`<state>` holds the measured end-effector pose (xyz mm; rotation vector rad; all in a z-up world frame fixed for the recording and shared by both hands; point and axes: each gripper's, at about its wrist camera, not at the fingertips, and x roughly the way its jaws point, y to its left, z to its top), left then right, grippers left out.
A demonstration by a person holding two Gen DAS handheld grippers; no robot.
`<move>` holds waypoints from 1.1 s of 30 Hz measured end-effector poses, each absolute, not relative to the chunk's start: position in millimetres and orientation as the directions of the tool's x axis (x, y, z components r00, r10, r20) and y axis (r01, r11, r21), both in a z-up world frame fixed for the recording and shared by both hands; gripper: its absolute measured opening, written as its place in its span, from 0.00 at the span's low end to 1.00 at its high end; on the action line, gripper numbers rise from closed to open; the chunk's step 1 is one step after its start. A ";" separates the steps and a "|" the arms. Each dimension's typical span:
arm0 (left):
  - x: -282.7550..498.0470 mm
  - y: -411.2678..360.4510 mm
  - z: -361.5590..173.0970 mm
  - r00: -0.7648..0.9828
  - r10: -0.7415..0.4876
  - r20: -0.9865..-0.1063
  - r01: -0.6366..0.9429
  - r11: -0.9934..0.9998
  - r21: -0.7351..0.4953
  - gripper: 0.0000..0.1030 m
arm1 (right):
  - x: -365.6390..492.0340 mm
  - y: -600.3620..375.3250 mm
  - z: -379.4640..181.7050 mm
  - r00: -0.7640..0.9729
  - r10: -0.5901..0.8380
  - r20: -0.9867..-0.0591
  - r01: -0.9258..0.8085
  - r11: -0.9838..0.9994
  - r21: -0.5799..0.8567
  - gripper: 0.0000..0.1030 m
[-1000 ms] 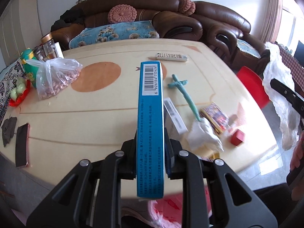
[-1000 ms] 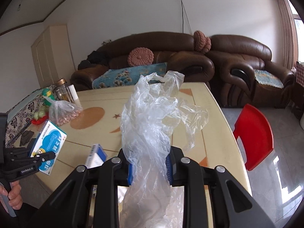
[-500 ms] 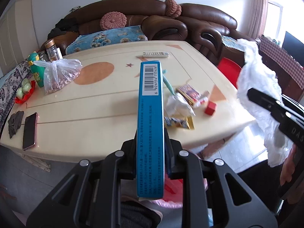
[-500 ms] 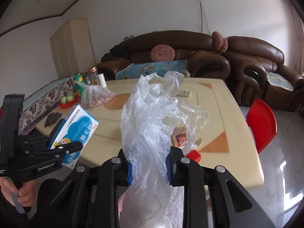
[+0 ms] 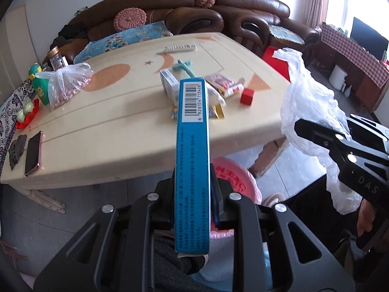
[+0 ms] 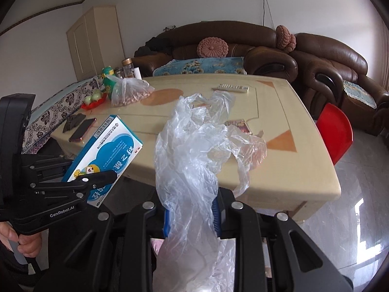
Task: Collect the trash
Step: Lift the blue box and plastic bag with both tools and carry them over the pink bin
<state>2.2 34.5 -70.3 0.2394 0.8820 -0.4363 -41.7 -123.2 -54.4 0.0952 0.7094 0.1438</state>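
Beige table (image 5: 136, 131) behind, left gripper (image 5: 193, 209) tilted down clamping blue box (image 5: 192, 160)

Phone (image 5: 32, 152) on table (image 5: 126, 131), left of remote (image 5: 180, 47).

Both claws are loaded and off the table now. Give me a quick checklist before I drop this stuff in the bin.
1. Left claw clamped on the blue box: ok.
2. Right claw clamped on the clear plastic bag: ok.
3. Pink-lined bin below the box: ok, though only partly visible.
4. Bin opening clear of obstruction: cannot tell, box and claw hide it.
5. Bag hanging free of the table: ok, it hangs in front of the near edge.
6. Trash left on the table: not ok, wrappers and a small white-and-blue box remain.
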 end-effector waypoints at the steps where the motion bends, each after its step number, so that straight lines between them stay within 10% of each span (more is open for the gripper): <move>1: -1.2 34.5 -74.4 0.549 -0.267 -0.792 0.466 0.884 0.025 0.21 | -43.5 -124.1 -59.4 0.743 0.159 -0.650 -0.094 0.987 0.134 0.24; 33: 6.1 14.3 -185.4 0.333 -0.240 -0.912 0.509 0.860 -0.040 0.21 | -9.4 -111.7 -168.2 0.542 0.237 -0.806 -0.124 0.971 0.203 0.24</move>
